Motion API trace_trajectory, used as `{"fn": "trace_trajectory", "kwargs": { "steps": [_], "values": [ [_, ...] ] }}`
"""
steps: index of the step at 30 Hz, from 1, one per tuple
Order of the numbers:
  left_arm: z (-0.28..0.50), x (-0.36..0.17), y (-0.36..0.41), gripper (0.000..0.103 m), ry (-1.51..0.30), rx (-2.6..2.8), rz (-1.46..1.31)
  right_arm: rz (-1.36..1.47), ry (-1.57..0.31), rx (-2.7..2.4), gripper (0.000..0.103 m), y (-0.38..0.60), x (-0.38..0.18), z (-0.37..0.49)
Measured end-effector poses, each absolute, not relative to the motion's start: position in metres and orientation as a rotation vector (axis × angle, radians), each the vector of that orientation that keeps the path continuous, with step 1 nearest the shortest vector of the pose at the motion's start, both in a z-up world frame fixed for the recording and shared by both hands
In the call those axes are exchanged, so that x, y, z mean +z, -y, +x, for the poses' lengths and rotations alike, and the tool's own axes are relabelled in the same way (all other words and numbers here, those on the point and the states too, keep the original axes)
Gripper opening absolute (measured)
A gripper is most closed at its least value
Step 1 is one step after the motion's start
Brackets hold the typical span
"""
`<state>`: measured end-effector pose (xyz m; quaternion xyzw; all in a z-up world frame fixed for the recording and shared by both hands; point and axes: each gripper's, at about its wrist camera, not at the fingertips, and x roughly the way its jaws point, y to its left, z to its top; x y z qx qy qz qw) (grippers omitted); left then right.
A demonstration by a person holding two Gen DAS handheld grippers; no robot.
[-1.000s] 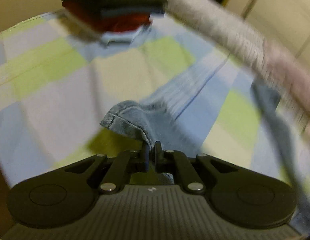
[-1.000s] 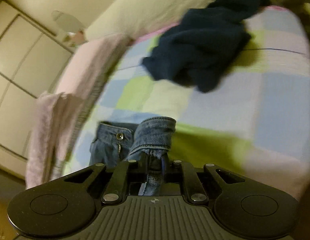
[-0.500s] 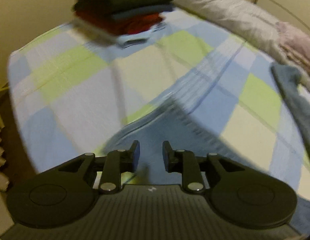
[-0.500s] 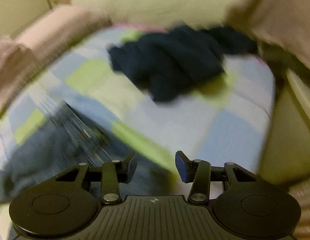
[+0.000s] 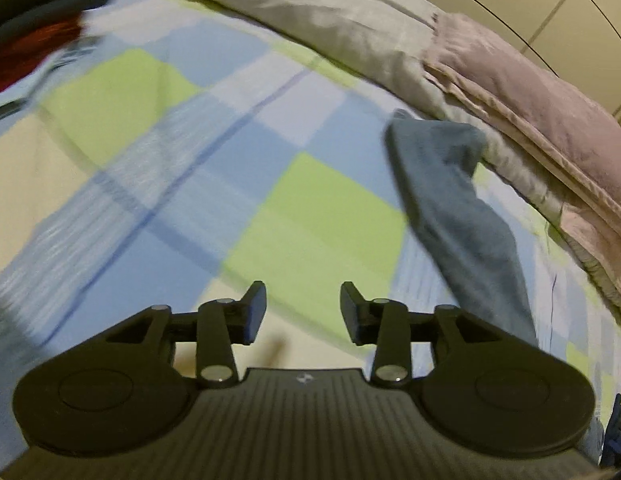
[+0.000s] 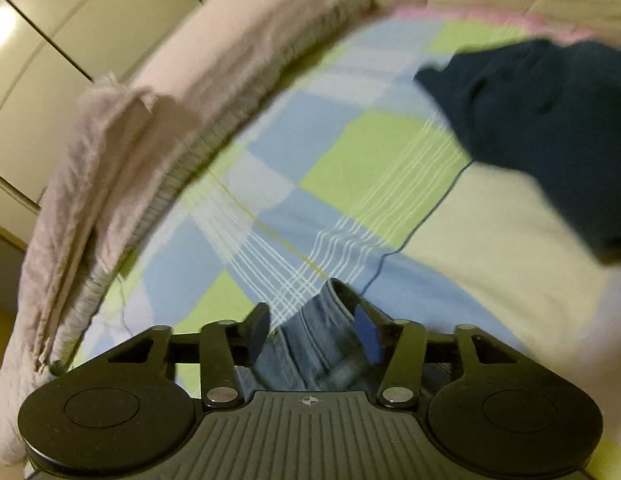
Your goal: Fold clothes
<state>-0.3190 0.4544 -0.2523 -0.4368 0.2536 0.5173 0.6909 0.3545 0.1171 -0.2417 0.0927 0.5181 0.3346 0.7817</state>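
While both tools hovered over the checked bedsheet (image 5: 318, 216), the jaws of each stood apart and gripped nothing. The right gripper (image 6: 312, 330) was judged nearer: the jeans (image 6: 322, 344) lay directly beneath its gap, denim running from 6 toward 12 o'clock. From the left gripper (image 5: 303, 312), the same jeans (image 5: 450, 216) lay at 1 o'clock, apart from the fingertips, long axis running away toward the rolled blanket (image 5: 530, 100). Farther off, a dark navy garment (image 6: 550, 128) lay at the right tool's 2 o'clock.
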Motion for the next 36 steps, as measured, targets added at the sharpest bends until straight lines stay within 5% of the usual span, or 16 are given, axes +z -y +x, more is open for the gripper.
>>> {"fn": "trace_trajectory", "kwargs": {
  "steps": [13, 14, 15, 16, 17, 19, 23, 29, 32, 36],
  "values": [
    [-0.191, -0.317, -0.602, 0.048, -0.461, 1.097, -1.024, 0.188, -1.262, 0.885, 0.054, -0.134, -0.291, 0.376],
    [-0.186, -0.324, -0.606, 0.048, -0.446, 1.104, -1.037, 0.192, -1.251, 0.904, 0.049, -0.130, -0.290, 0.375],
    [-0.179, -0.331, -0.611, 0.048, -0.435, 1.107, -1.058, 0.184, -1.227, 0.911, 0.026, -0.128, -0.288, 0.374],
    [-0.175, -0.335, -0.614, 0.042, -0.434, 1.092, -1.069, 0.191, -1.212, 0.909, 0.008, -0.124, -0.286, 0.374],
    [-0.170, -0.338, -0.617, 0.022, -0.434, 1.076, -1.078, 0.202, -1.201, 0.906, 0.007, -0.121, -0.284, 0.374],
    [-0.166, -0.337, -0.616, 0.000, -0.425, 1.066, -1.060, 0.239, -1.147, 0.915, 0.004, -0.110, -0.277, 0.371],
    [-0.192, -0.294, -0.580, 0.000, -0.293, 1.053, -0.985, 0.328, -1.025, 0.893, 0.003, -0.082, -0.255, 0.360],
    [-0.266, -0.150, -0.506, 0.001, -0.101, 1.112, -0.938, 0.396, -0.868, 0.859, 0.003, -0.031, -0.205, 0.355],
    [-0.257, -0.108, -0.511, 0.002, -0.139, 1.142, -0.842, 0.439, -0.826, 0.854, 0.003, -0.026, -0.193, 0.356],
    [-0.207, -0.156, -0.574, 0.018, -0.257, 1.162, -0.817, 0.428, -0.835, 0.759, 0.003, -0.060, -0.207, 0.368]
  ]
}}
